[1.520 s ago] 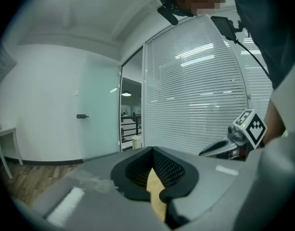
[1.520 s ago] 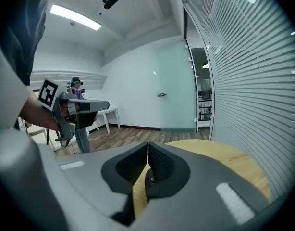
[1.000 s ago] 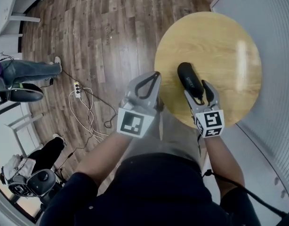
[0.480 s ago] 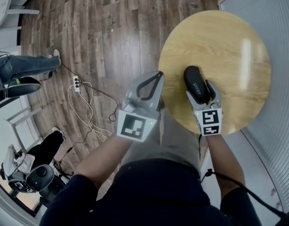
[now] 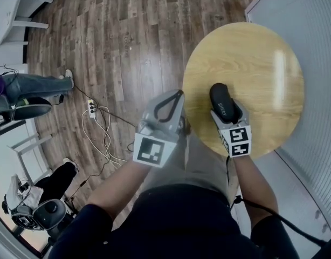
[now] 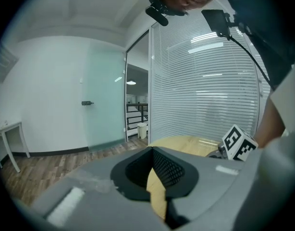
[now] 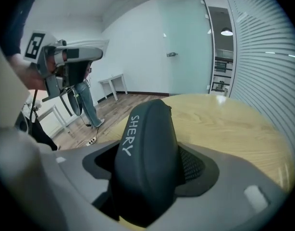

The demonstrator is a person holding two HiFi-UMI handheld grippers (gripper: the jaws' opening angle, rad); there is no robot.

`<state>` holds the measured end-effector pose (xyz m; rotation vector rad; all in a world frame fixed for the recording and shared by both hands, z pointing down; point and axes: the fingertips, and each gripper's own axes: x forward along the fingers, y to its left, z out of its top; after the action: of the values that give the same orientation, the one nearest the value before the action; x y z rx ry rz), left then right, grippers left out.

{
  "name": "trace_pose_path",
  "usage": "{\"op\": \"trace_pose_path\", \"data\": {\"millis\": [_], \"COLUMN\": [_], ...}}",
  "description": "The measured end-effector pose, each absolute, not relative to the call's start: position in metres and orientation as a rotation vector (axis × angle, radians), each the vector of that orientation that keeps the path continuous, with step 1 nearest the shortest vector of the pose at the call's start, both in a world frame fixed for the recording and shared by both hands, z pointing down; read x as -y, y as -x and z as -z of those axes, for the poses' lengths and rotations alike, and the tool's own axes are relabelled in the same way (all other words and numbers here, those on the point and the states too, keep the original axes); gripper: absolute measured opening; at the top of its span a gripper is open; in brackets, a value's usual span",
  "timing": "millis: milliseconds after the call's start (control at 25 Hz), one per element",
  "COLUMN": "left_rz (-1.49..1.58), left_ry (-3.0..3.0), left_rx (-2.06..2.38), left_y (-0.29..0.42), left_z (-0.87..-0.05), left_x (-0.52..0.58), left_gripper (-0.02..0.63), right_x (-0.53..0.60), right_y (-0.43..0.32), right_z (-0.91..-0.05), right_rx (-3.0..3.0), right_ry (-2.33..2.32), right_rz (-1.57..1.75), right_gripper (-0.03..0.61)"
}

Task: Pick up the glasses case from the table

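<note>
The black glasses case (image 5: 220,97) lies on the round wooden table (image 5: 252,58) near its front left edge. My right gripper (image 5: 229,113) straddles the case's near end, one finger on each side, open, with a gap showing beside the pads. In the right gripper view the case (image 7: 147,138), lettered in white, fills the space between the jaws of the right gripper (image 7: 154,159) and rests on the table (image 7: 224,124). My left gripper (image 5: 179,94) hangs shut and empty just off the table's left edge. In its own view the left gripper (image 6: 152,150) has its tips meeting.
Wooden floor lies left of the table, with a power strip and loose cables (image 5: 91,108). A person's legs (image 5: 33,84) and an office chair are at far left. A wall of blinds (image 5: 319,90) runs close along the table's right side.
My right gripper has come down over the near end of the case, so its fingers now flank it. The left gripper has drifted slightly and stays shut.
</note>
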<state>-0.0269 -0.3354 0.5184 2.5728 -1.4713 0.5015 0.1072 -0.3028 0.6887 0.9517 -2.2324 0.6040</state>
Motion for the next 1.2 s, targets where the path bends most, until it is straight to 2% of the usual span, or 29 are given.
{"op": "trace_pose_path", "data": {"millis": [240, 680, 1200], "left_rz": [-0.301, -0.168, -0.154], "left_ry": [-2.564, -2.725, -2.909], "left_rx": [1.47, 1.394, 1.391], "left_y": [0.028, 0.006, -0.009], "left_z": [-0.464, -0.354, -0.283], "left_x": [0.333, 0.308, 0.26], "left_gripper": [0.003, 0.003, 0.003], "right_x": [0.303, 0.269, 0.231], "right_y": [-0.114, -0.143, -0.164], "right_z": [-0.614, -0.458, -0.342], "right_rx": [2.29, 2.386, 2.527], "right_ry": [-1.063, -1.276, -1.387], "right_rz": [-0.53, -0.409, -0.231], "right_gripper": [0.357, 0.357, 0.354]}}
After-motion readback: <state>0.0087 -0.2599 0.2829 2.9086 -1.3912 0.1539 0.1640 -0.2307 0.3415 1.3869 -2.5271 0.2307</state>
